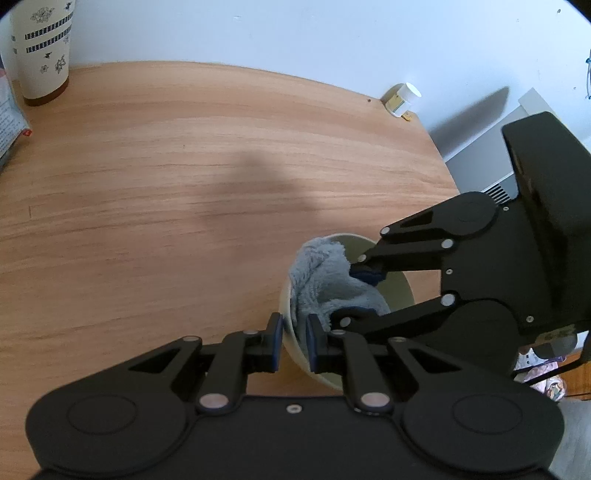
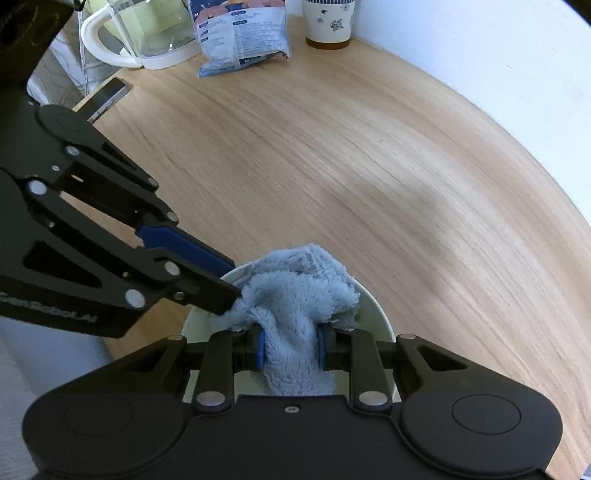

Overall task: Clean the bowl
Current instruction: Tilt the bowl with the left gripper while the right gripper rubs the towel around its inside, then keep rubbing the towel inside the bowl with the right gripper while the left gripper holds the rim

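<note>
Light wooden table (image 1: pixel 184 166) set against a pale wall. Cream bowl (image 1: pixel 399 288) stood near its front edge. Bowl rim pinched by left gripper (image 1: pixel 294 341). Blue fluffy cloth (image 2: pixel 295 295) clamped by right gripper (image 2: pixel 290 349), pressed inside bowl.

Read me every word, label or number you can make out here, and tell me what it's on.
"GenRobot.AI": on the body of the left claw, seen upside down in the right wrist view; a likely reading.
Snack bag: printed text, too blurred to read.
Small bottle: yellow label, too small to read.
Paper cup: flower pattern only, no words visible.
</note>
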A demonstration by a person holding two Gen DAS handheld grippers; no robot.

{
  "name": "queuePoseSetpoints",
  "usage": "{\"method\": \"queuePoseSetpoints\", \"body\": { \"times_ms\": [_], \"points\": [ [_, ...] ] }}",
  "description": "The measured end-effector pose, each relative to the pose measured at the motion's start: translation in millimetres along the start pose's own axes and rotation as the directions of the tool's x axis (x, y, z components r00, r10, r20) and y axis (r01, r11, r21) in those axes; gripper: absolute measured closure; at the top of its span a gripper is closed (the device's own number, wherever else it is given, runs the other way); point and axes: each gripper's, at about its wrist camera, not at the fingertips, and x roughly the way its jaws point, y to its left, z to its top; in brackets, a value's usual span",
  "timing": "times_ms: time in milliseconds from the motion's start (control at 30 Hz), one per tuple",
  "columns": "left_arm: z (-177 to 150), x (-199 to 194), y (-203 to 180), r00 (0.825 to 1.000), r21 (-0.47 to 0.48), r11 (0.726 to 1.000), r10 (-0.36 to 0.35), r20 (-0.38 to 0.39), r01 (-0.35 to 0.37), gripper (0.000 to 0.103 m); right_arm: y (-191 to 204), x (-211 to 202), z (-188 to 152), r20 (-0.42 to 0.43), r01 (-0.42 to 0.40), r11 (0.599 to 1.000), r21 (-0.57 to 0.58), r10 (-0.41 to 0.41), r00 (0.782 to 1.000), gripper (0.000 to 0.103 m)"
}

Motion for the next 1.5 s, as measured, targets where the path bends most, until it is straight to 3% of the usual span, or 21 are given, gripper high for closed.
{"method": "queuePoseSetpoints", "body": {
  "times_ms": [200, 533, 700, 767, 933, 1133, 1500],
  "points": [
    [1, -2, -1, 1.0, -0.008, 1.0, 0.002, 0.009, -0.002, 0.09, -1, 8, 2, -0.039, 0.003, 1.0, -0.003, -0.003, 0.999, 0.076],
    [1, 2, -2, 1.0, -0.013, 1.0, 0.014, 0.006, -0.014, 0.087, -2, 0, 1, -0.189, 0.047, 0.999, -0.011, -0.048, 0.981, 0.076],
    [3, 6, -3, 1.0, -0.012, 1.0, 0.007, -0.003, -0.007, 0.086, -8, -19, 2, -0.175, -0.029, 0.999, 0.032, 0.034, 0.984, 0.076],
    [3, 7, -4, 1.0, -0.003, 1.0, 0.01, -0.005, -0.01, 0.086, -7, -16, 0, -0.206, -0.061, 0.998, 0.021, 0.064, 0.976, 0.076],
    [5, 8, -7, 1.0, 0.019, 1.0, 0.011, -0.007, -0.011, 0.086, -5, 0, -3, -0.267, -0.067, 0.998, 0.001, 0.065, 0.962, 0.076],
    [7, 7, -10, 1.0, 0.046, 0.999, 0.007, -0.013, -0.006, 0.087, -5, 9, -4, -0.267, -0.046, 0.999, -0.015, 0.04, 0.963, 0.076],
    [6, 16, -14, 0.999, 0.094, 0.995, 0.032, -0.039, -0.028, 0.09, -6, -12, -12, -0.184, 0.09, 0.996, -0.006, -0.089, 0.979, 0.076]
  ]
}}
